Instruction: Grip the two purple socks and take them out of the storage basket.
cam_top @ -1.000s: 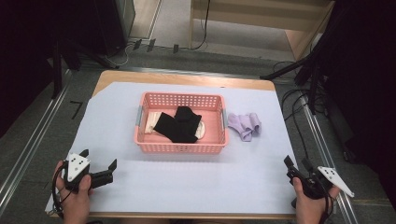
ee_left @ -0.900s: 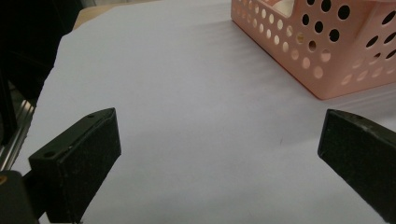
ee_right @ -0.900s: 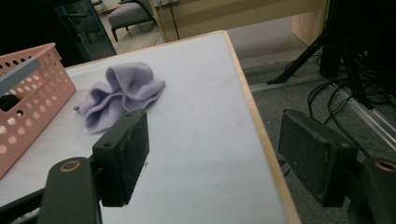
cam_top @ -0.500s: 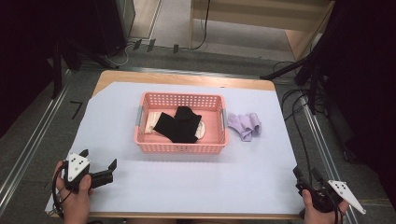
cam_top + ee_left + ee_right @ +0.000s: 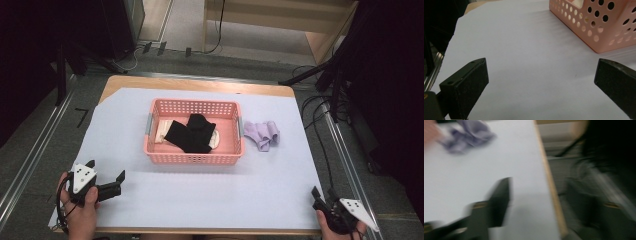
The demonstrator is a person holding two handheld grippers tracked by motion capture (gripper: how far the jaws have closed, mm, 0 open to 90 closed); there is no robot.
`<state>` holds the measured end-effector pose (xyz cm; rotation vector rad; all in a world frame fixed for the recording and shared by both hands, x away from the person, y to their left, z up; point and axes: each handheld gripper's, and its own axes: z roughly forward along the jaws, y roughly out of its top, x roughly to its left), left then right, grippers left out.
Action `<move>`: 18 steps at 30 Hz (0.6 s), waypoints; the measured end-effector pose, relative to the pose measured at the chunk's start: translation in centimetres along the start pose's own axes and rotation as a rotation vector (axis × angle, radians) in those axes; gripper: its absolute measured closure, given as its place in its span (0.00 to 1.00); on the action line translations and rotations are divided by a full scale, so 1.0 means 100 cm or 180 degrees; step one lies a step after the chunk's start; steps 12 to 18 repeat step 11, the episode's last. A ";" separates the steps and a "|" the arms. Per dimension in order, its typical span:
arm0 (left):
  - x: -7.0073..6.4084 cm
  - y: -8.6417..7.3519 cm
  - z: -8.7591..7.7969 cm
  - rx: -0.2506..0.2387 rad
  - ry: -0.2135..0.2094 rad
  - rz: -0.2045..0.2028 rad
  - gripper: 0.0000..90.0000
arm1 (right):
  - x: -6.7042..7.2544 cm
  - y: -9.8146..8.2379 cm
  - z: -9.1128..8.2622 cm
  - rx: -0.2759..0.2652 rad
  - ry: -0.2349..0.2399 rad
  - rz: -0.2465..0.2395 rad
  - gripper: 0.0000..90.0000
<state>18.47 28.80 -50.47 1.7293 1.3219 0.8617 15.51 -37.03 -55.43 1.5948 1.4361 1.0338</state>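
**Both tongs at near edge of table, empty; basket and cloth untouched**

Surroundings: the table (image 5: 200,84) is covered by a pale sheet (image 5: 200,200). A pink perforated basket (image 5: 194,159) sits near the middle of the sheet. Inside it lies a black garment (image 5: 192,134) on top of a cream-coloured piece (image 5: 161,132), which shows at the basket's left side and again at the right of the black one. Just beside the basket's right wall, on the sheet, lies a crumpled lilac cloth (image 5: 262,134); touching or apart cannot be told. Open sheet lies between the basket and both tongs. Cables run over the floor to the right of the table.

Left tongs (image 5: 106,176): held in the left hand (image 5: 80,212) at the near left corner, pointing right along the sheet. In the left gripper view the jaws stand wide apart over bare sheet with nothing between them, and the basket's corner (image 5: 599,27) is ahead to the right, well clear.

Right tongs (image 5: 323,197): held in the right hand (image 5: 340,231) at the near right corner, by the table's edge. The right gripper view is motion-blurred; the jaws look spread with nothing held, and the lilac cloth (image 5: 465,135) lies far ahead.
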 end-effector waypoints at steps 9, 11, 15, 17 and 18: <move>-0.001 0.000 0.001 -0.0003 0.0002 0.0008 0.00 | 0.009 0.018 -0.012 -0.0252 0.0370 0.0396 0.36; -0.001 0.000 0.001 0.0005 0.0002 0.0009 0.00 | 0.008 0.019 -0.013 -0.0279 0.0361 0.0399 0.36; -0.001 0.000 0.001 0.0005 0.0002 0.0009 0.00 | 0.008 0.019 -0.013 -0.0279 0.0361 0.0399 0.36; -0.001 0.000 0.001 0.0005 0.0002 0.0009 0.00 | 0.008 0.019 -0.013 -0.0279 0.0361 0.0399 0.36; -0.001 0.000 0.001 0.0005 0.0002 0.0009 0.00 | 0.008 0.019 -0.013 -0.0279 0.0361 0.0399 0.36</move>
